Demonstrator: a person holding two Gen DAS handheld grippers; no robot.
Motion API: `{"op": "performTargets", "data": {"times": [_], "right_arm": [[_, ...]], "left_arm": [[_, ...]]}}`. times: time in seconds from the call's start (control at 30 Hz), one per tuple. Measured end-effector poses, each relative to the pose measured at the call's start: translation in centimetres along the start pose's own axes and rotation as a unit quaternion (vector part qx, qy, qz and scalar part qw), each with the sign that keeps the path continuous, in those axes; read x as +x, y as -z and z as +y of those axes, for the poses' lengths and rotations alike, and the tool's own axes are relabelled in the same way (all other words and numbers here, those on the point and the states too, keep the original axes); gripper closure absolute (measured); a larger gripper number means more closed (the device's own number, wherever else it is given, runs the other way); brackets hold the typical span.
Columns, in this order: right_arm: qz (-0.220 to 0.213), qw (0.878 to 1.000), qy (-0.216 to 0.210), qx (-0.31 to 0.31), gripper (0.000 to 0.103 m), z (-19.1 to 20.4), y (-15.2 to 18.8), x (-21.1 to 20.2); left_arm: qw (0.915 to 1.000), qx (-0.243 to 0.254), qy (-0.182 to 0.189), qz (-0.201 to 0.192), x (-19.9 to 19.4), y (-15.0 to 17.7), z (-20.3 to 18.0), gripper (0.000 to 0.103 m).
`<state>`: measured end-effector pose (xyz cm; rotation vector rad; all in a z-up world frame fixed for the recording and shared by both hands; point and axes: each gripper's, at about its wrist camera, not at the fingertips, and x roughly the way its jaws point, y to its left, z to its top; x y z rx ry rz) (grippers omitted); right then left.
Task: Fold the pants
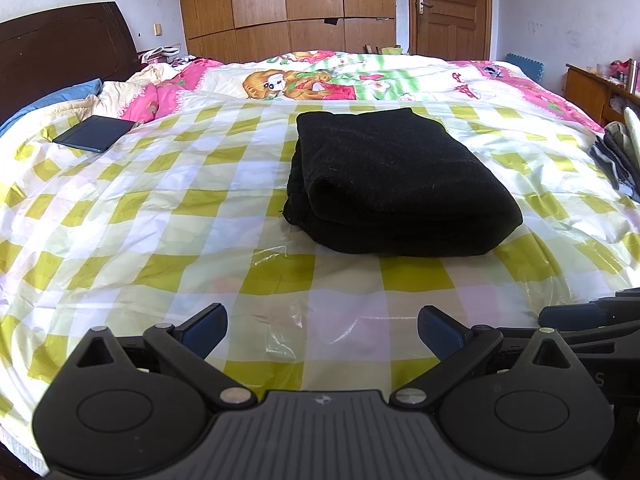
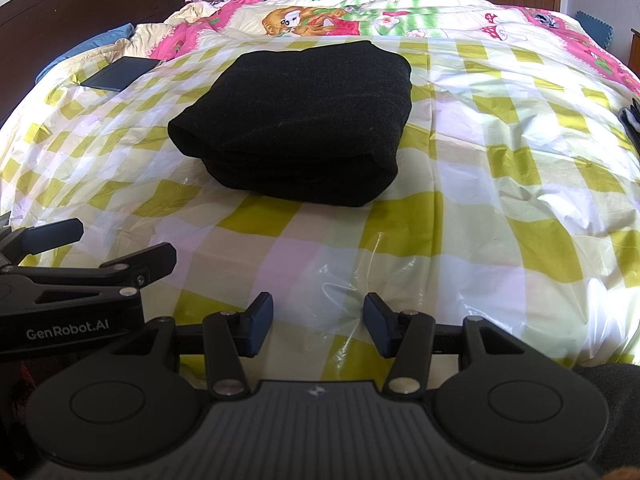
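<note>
The black pants [image 1: 392, 184] lie folded into a thick, compact stack on the yellow-and-white checked plastic sheet [image 1: 160, 240] that covers the bed. They also show in the right wrist view [image 2: 300, 120]. My left gripper [image 1: 322, 334] is open and empty, held low over the sheet, well short of the pants. My right gripper [image 2: 319, 328] is open and empty too, near the bed's front edge. The left gripper's body [image 2: 72, 280] shows at the left of the right wrist view.
A dark tablet [image 1: 94, 134] lies on the sheet at the far left. A pink cartoon quilt [image 1: 320, 76] covers the far side of the bed. Grey clothes [image 1: 616, 152] lie at the right edge. A dark headboard [image 1: 60, 52] stands left, wooden wardrobes [image 1: 288, 0] behind.
</note>
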<state>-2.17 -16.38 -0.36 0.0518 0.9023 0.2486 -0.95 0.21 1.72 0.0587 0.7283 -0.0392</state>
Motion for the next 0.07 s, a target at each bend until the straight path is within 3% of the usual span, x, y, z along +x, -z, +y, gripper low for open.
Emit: {"op": "performTargets", "data": {"times": [0.07], "right_arm": [[0.0,1.0,0.0,0.0,0.05,0.03,0.0,0.01]], "left_arm": [[1.0,0.0,0.001,0.0,-0.05,0.0,-0.01,0.0]]}}
